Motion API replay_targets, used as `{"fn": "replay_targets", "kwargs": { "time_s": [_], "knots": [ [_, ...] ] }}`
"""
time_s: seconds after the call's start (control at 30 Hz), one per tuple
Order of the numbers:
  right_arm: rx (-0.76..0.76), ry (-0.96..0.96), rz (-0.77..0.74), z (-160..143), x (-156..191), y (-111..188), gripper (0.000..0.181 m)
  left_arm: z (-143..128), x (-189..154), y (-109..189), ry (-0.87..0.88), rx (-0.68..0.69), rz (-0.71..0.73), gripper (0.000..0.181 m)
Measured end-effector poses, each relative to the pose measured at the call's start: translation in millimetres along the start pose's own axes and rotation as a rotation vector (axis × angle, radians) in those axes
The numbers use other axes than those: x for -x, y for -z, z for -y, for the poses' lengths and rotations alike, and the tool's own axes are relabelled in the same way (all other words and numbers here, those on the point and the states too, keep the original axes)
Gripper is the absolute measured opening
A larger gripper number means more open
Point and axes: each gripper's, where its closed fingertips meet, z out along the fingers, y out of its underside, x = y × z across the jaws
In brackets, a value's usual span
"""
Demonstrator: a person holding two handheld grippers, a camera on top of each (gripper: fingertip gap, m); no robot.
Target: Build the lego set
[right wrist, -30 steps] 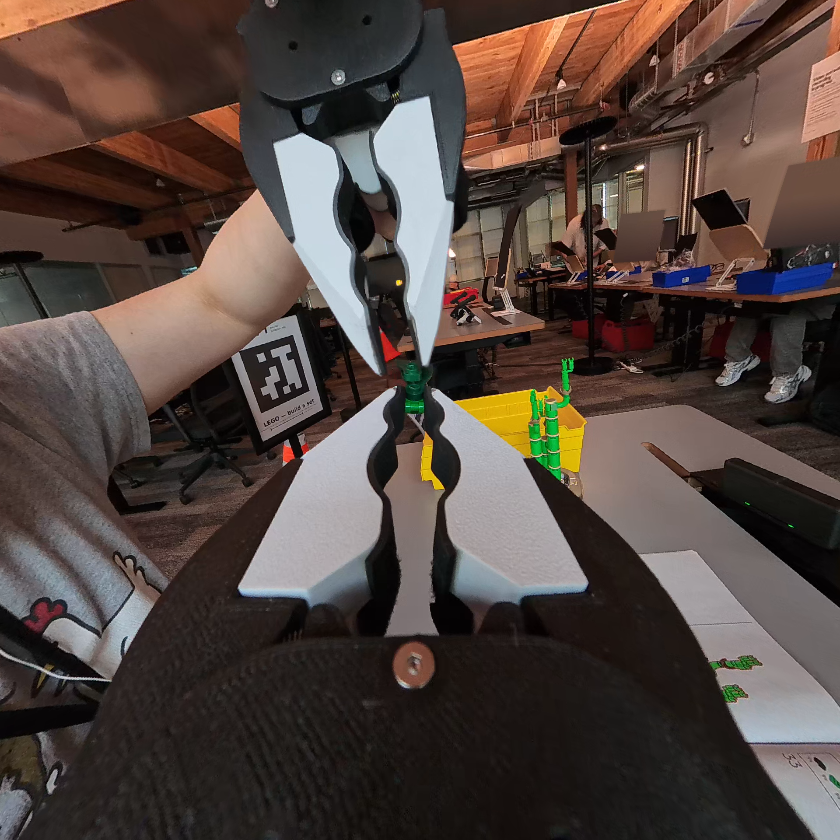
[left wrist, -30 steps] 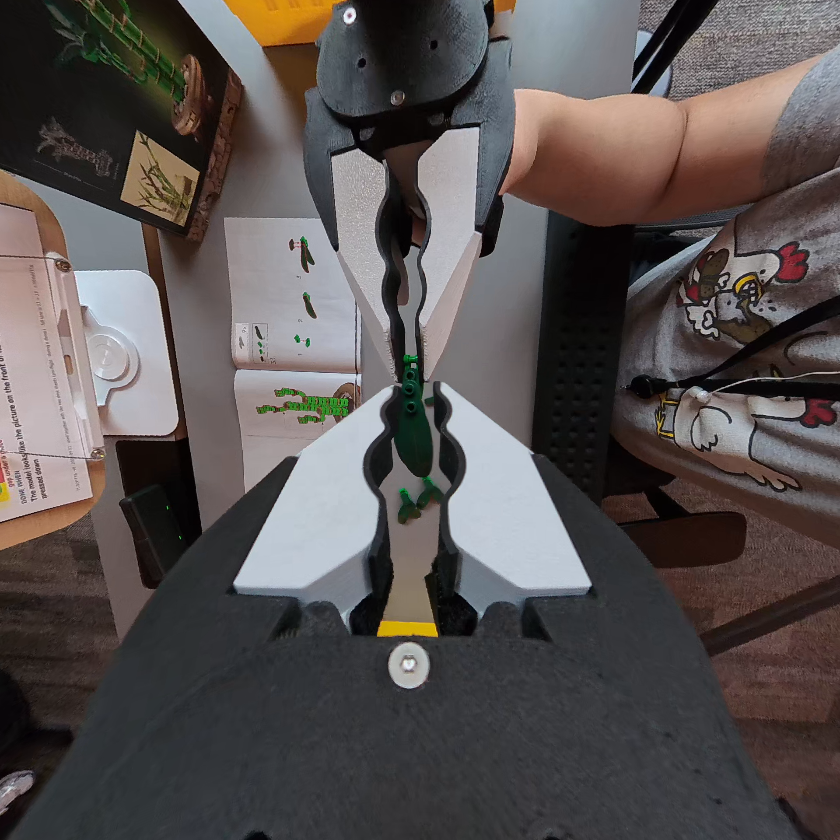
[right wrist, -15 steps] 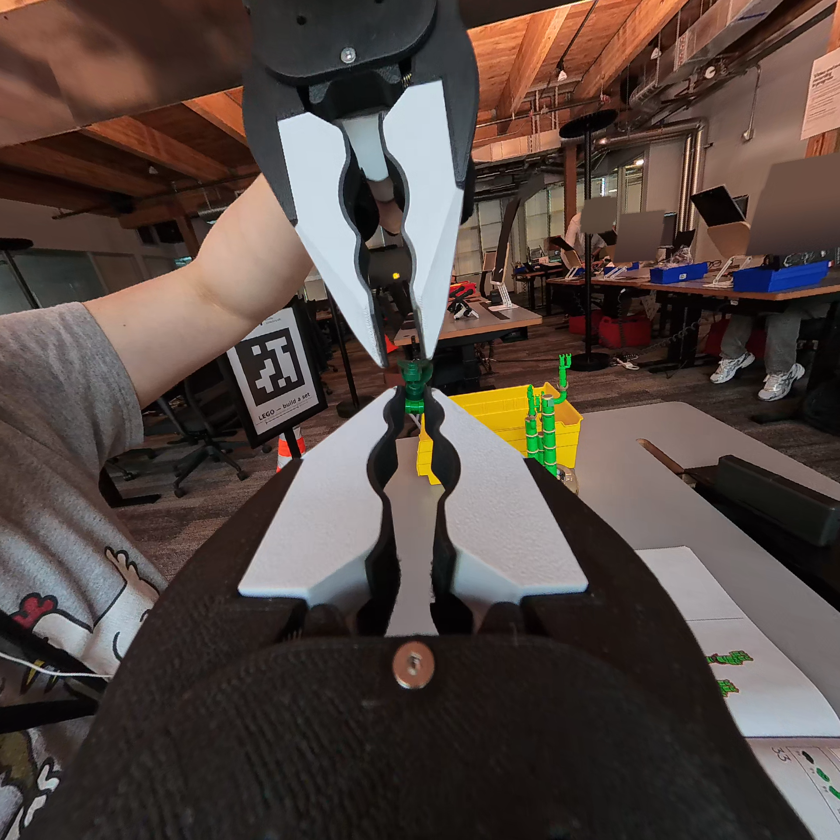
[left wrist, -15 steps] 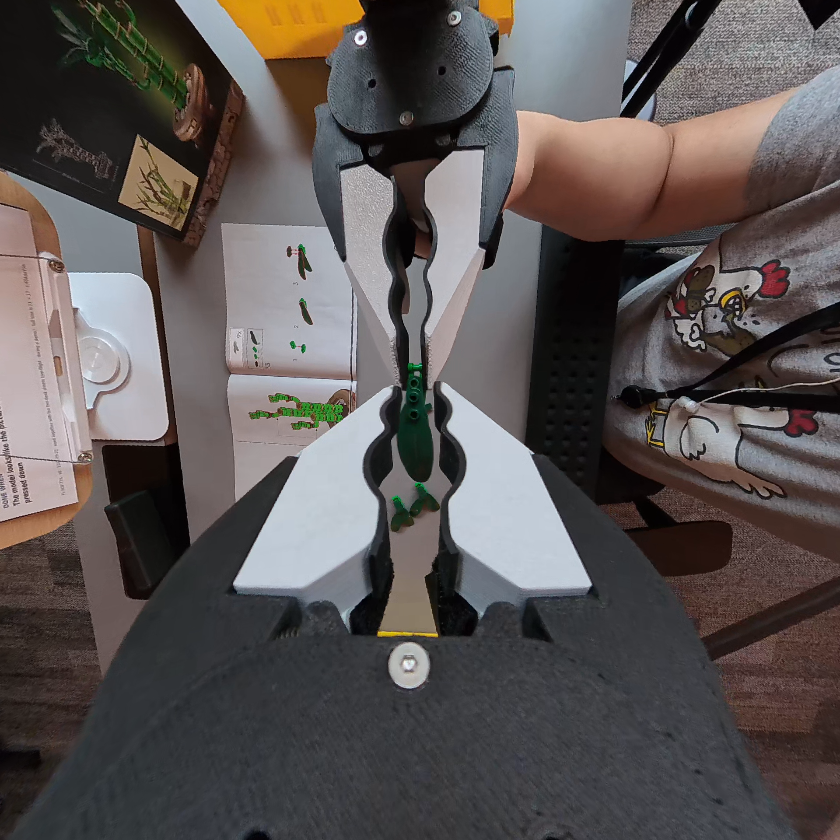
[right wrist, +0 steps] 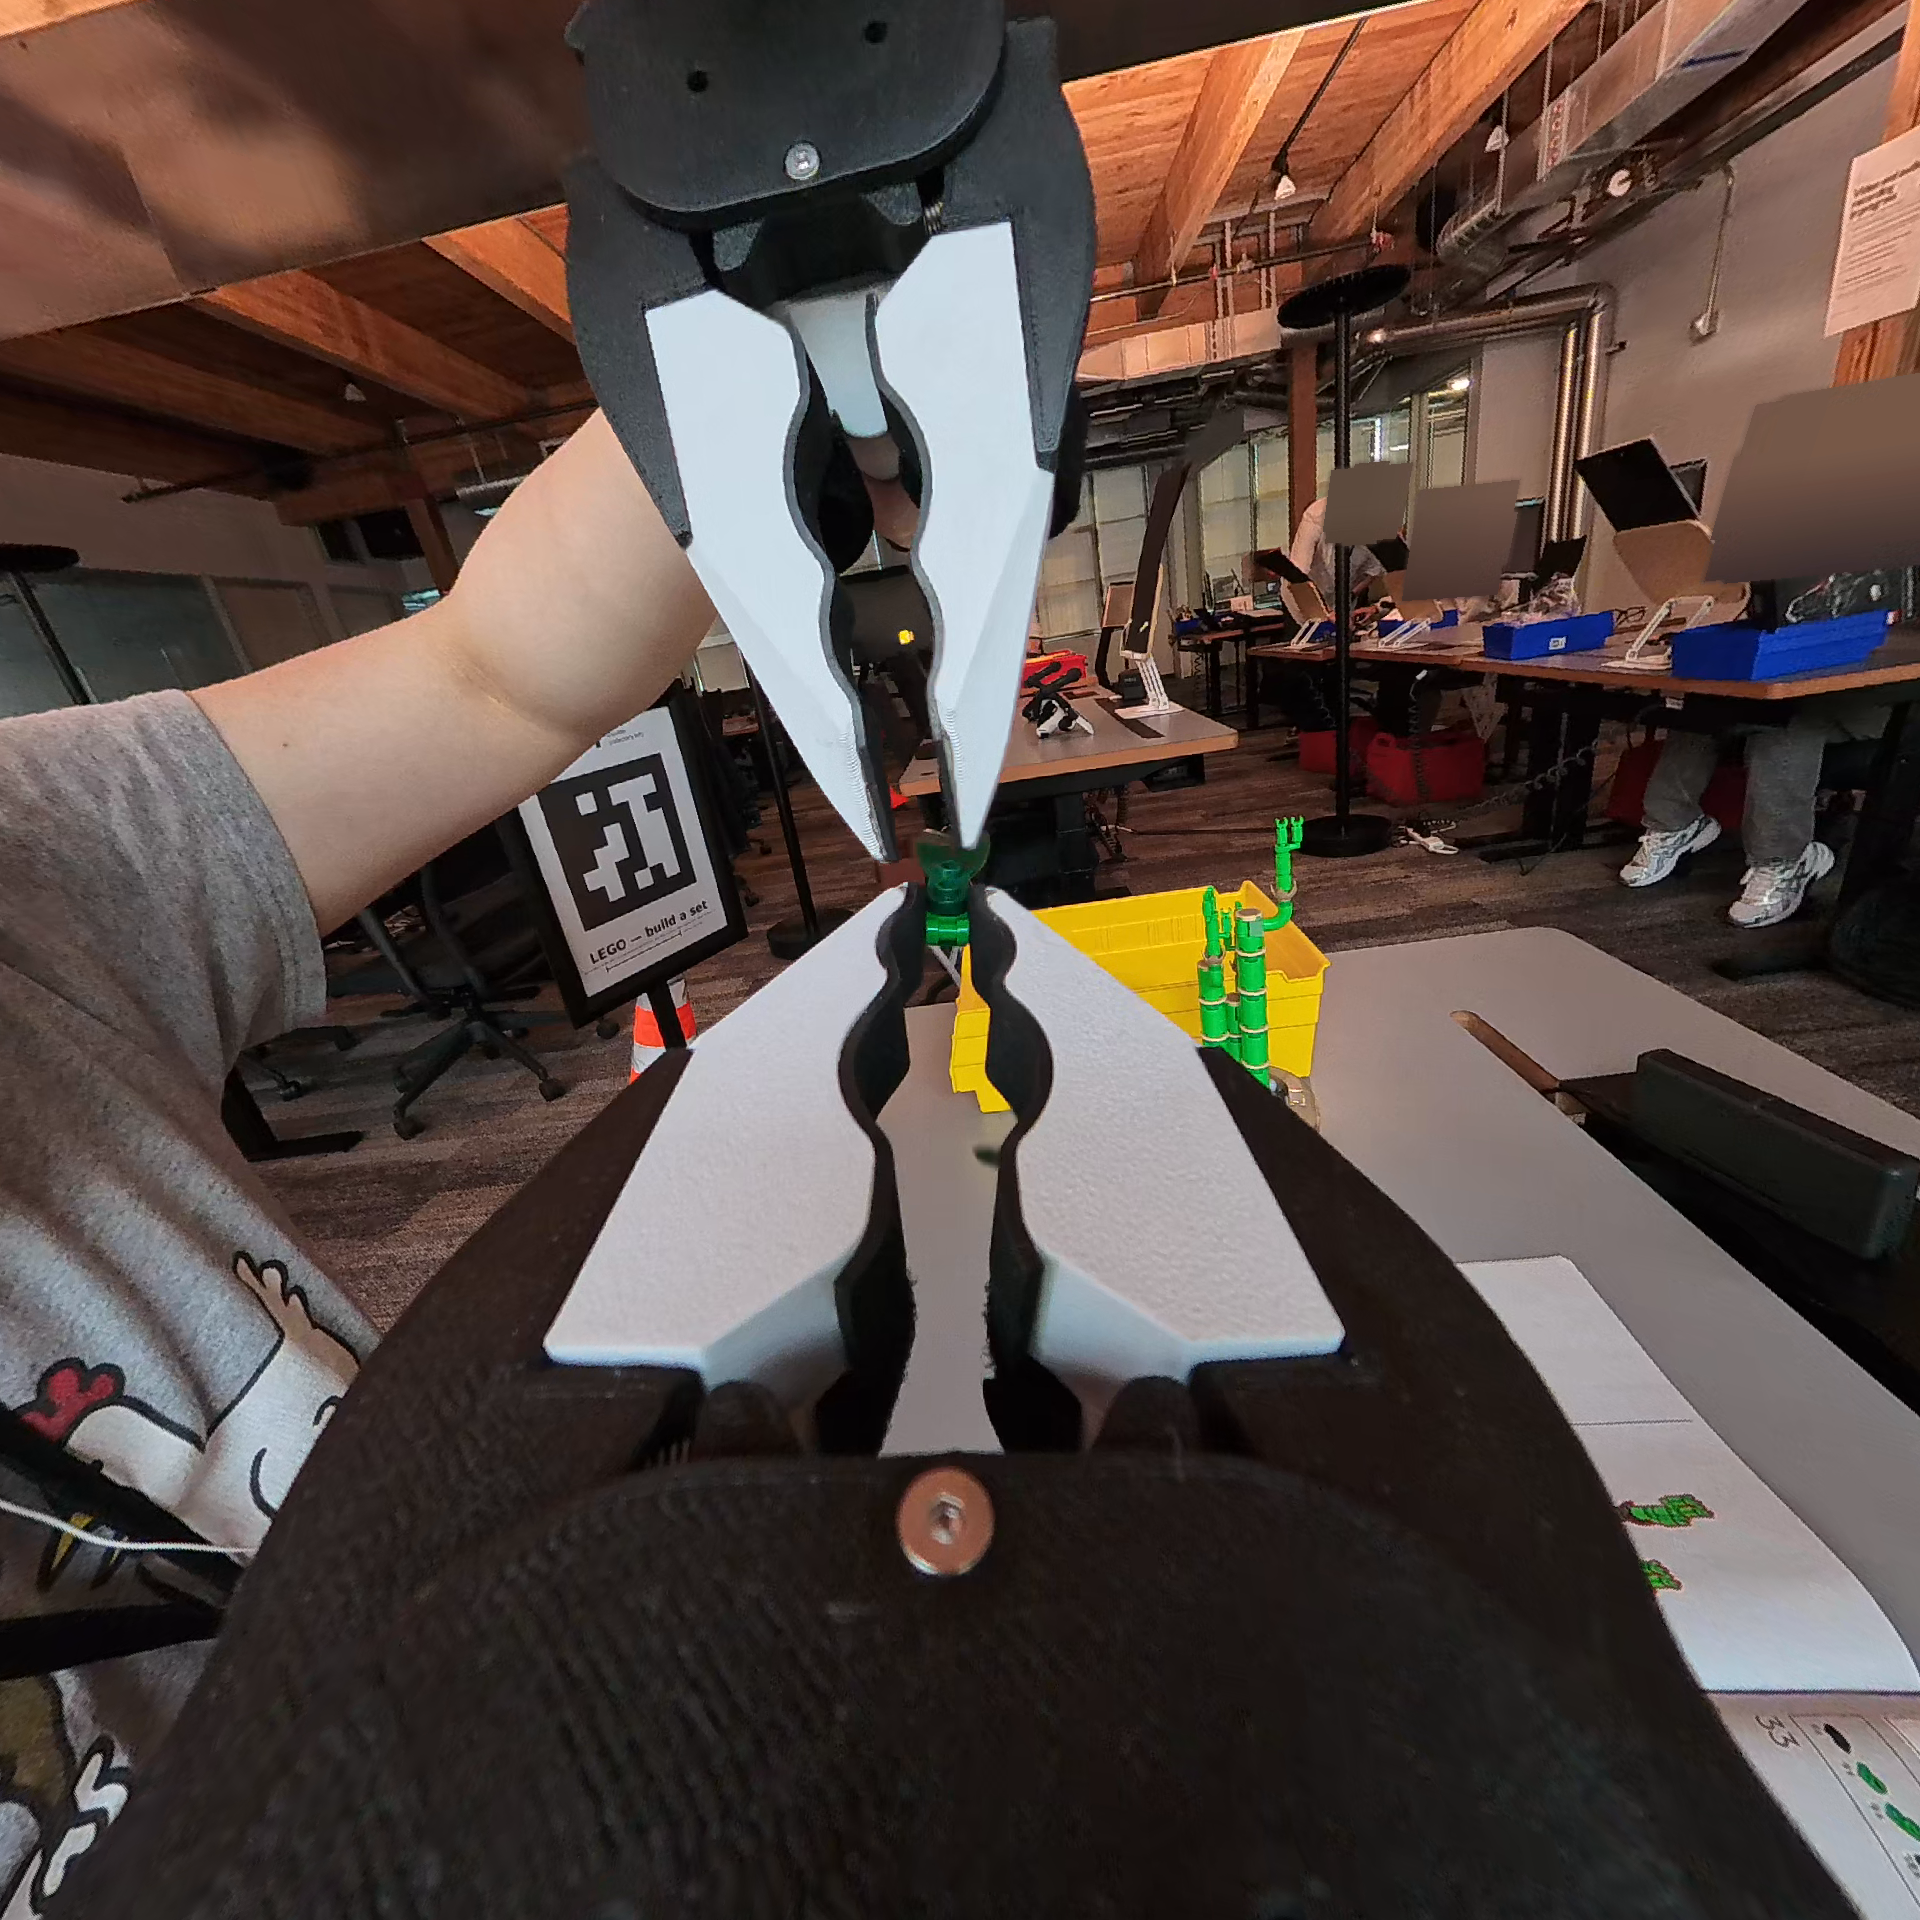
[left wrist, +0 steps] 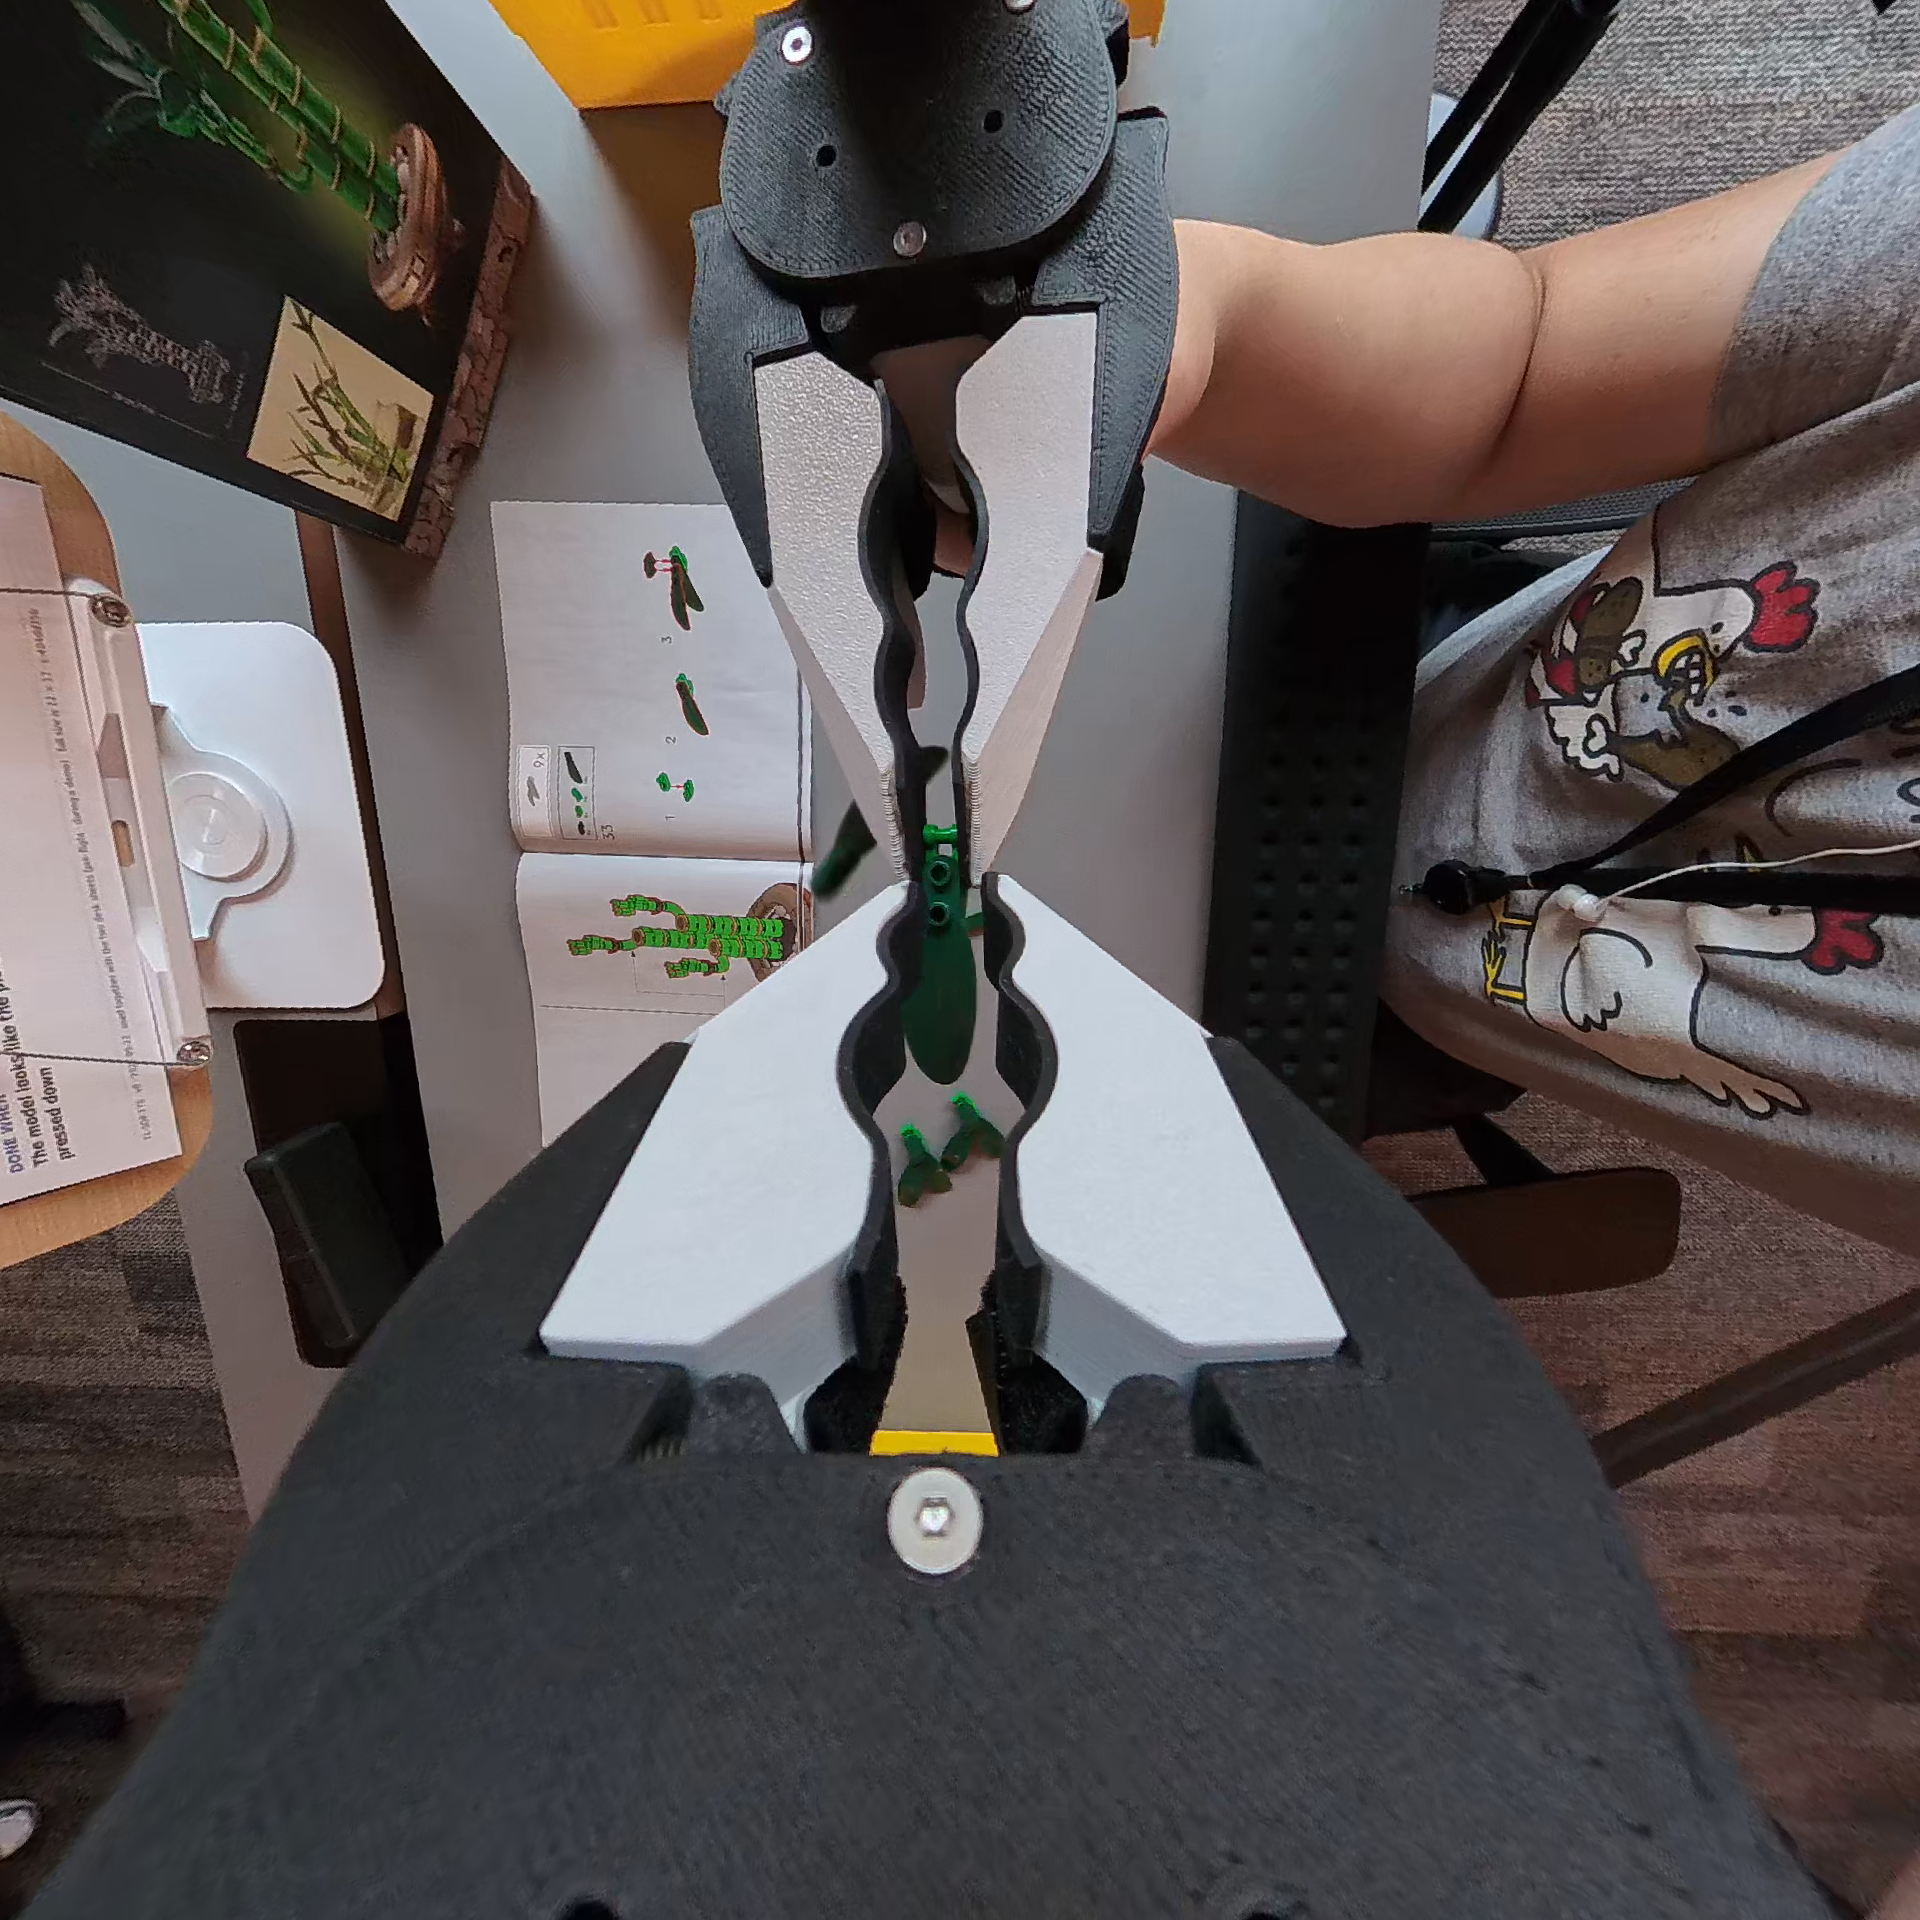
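Note:
My left gripper (left wrist: 942, 890) is shut on a dark green leaf piece (left wrist: 940, 987), which lies between its fingers. My right gripper (right wrist: 943, 896) is shut on a small bright green piece (right wrist: 945, 914). The two grippers meet tip to tip above the grey table (left wrist: 1174, 727), with the two pieces touching. In the left wrist view the right gripper (left wrist: 928, 821) comes in from the top. In the right wrist view the left gripper (right wrist: 925, 842) comes down from above. The partly built green bamboo model (right wrist: 1242, 987) stands on the table.
Two small green pieces (left wrist: 945, 1143) and a loose dark leaf (left wrist: 847, 862) lie on the table below. An open instruction booklet (left wrist: 655, 727), the set's box (left wrist: 239, 239) and a yellow bin (right wrist: 1143, 966) are nearby. A black bar (right wrist: 1766, 1153) lies at the right. Left and right tips are no more than a few centimetres apart.
Both grippers stay tip to tip with their pieces together. The pair has drifted slightly over the table, so a loose dark leaf now shows left of the fingers.

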Motion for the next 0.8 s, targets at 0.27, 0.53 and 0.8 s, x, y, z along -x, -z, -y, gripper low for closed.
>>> {"fn": "replay_targets", "kwargs": {
  "time_s": [0.27, 0.53, 0.8],
  "knots": [
    [0.061, 0.006, -0.052, -7, -12, 12, 0.006, 0, 0, 5, 0.001, -0.023, 0.01, 0.008],
    [0.311, 0.046, -0.148, -46, -33, 36, 0.006, -15, 8, -6, 0.065, -0.163, 0.096, 0.012],
    [0.55, 0.114, -0.131, -100, -44, 71, 0.006, -46, -15, -91, 0.27, -0.805, 0.095, 0.017]
  ]
}}
